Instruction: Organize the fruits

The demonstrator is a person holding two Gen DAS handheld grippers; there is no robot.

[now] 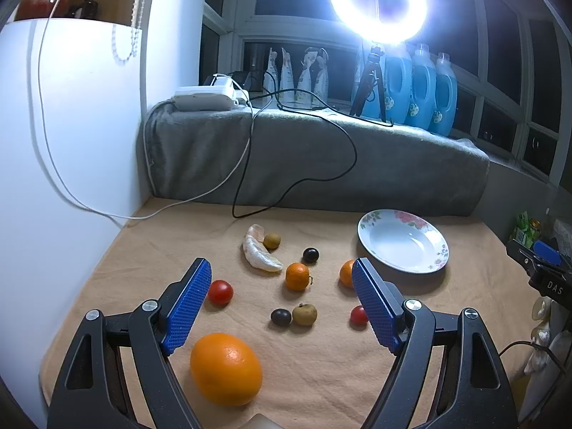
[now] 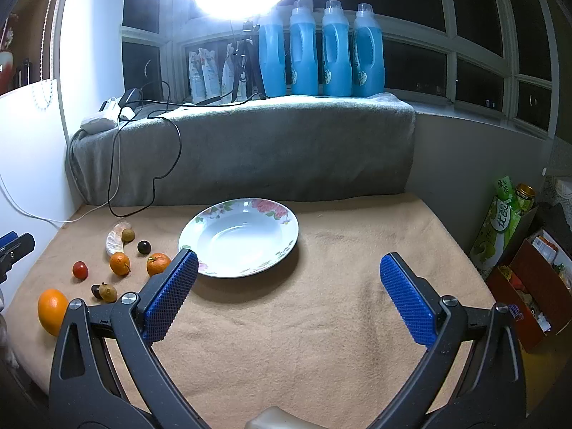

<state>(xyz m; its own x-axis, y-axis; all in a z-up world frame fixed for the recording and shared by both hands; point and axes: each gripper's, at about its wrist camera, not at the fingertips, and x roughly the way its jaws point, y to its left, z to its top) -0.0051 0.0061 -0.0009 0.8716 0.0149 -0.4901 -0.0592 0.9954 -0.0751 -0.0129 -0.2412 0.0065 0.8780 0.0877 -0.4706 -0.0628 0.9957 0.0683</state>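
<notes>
Fruits lie scattered on tan cloth beside empty plate; both hand-held grippers wide

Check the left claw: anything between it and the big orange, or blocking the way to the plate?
Nothing lies between the open left claw and the large round orange. Toward the white floral ceramic plate, two brown longans, dark grapes, small tangerines and a red cherry tomato lie scattered on the cloth.
</notes>
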